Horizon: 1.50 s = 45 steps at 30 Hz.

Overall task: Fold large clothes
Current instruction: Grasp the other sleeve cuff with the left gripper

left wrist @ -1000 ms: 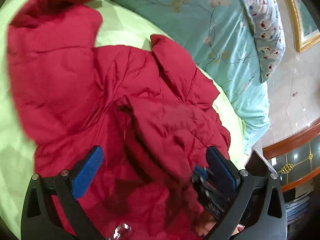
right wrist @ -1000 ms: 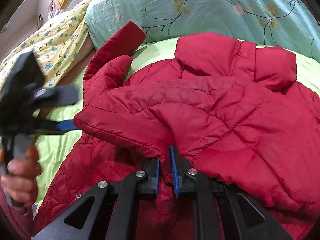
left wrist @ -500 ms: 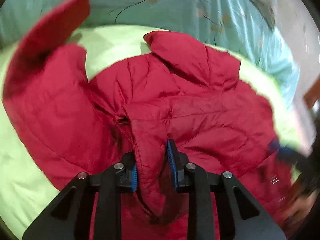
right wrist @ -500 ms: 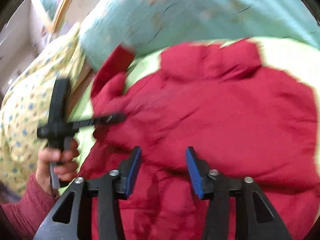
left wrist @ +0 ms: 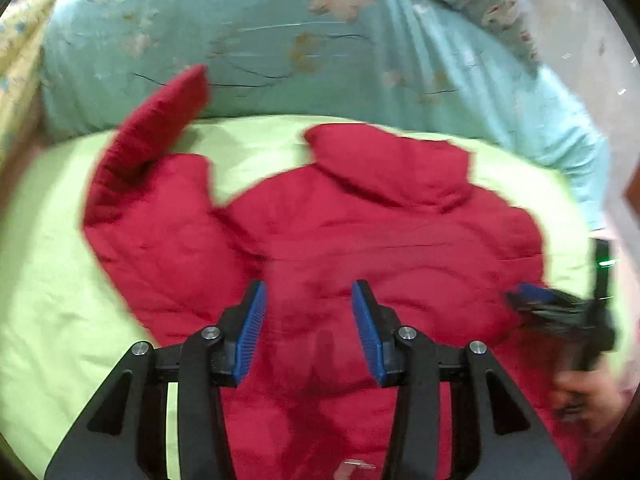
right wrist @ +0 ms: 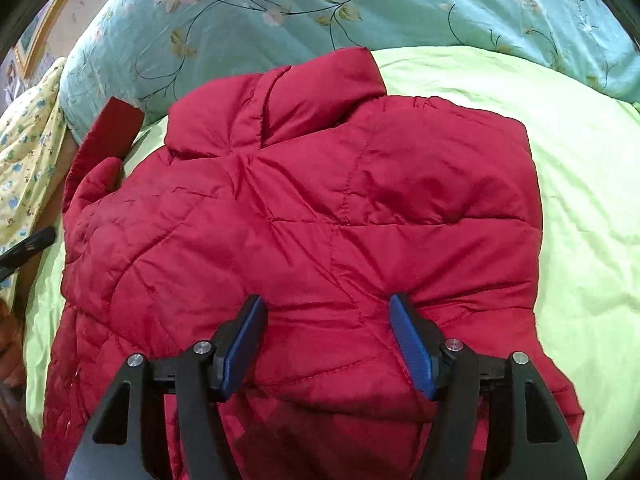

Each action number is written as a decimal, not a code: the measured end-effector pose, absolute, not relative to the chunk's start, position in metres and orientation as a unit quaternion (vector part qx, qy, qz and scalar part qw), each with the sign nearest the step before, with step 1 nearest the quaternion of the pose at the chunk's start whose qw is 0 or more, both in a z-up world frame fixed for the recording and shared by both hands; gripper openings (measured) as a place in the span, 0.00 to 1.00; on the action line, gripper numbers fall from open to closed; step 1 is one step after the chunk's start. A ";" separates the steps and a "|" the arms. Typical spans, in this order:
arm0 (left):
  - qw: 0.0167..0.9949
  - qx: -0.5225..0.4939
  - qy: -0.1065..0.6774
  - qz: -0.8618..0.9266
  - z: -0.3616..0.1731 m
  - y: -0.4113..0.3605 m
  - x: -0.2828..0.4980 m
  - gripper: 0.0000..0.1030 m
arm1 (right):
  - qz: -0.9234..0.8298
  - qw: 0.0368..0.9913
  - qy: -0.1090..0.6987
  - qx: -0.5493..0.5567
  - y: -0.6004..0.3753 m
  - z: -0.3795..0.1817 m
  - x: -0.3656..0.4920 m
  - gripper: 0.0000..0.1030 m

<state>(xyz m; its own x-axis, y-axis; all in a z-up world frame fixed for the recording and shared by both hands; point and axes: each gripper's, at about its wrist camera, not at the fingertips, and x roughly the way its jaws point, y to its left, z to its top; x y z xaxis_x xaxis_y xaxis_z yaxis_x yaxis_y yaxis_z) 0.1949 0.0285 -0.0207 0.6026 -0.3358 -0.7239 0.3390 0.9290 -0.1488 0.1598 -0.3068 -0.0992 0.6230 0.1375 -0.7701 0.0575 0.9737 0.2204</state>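
A red quilted jacket [right wrist: 312, 208] lies on a light green bed sheet [right wrist: 580, 184], collar toward the far side. It also shows in the left wrist view [left wrist: 360, 240], with one sleeve [left wrist: 148, 140] reaching up toward the quilt at the far left. My left gripper [left wrist: 308, 320] is open and empty just above the jacket's lower middle. My right gripper [right wrist: 328, 332] is open and empty over the jacket's lower part. The right gripper shows blurred at the right edge of the left wrist view [left wrist: 560, 312].
A teal floral quilt [right wrist: 360, 4] is bunched along the far side of the bed. A yellow patterned cloth [right wrist: 28, 152] lies at the far left. A framed picture [right wrist: 44, 28] hangs on the wall behind.
Both grippers have let go of the jacket and opened. The sleeve the right gripper held now lies folded across the jacket's body. Both grippers have drawn back toward the hem.
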 end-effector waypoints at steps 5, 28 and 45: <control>0.875 0.030 0.445 -0.188 -0.062 0.000 0.206 0.42 | 0.014 0.907 0.407 0.107 -0.306 -0.102 0.154 0.66; 0.912 0.010 0.406 -0.063 -0.026 0.106 0.228 0.70 | 0.107 0.890 0.407 0.176 -0.305 -0.049 0.118 0.71; 0.916 0.029 0.399 0.040 -0.018 0.124 0.349 0.80 | 0.156 0.870 0.428 0.190 -0.281 -0.051 0.099 0.71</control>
<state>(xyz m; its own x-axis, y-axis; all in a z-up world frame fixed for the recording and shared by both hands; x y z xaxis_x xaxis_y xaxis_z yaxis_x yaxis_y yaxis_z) 0.3489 0.1245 -0.0181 0.6785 0.0959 -0.7284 -0.0497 0.9952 0.0848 0.0991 -0.2808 -0.0508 0.5856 0.4332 -0.6851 -0.1084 0.8795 0.4635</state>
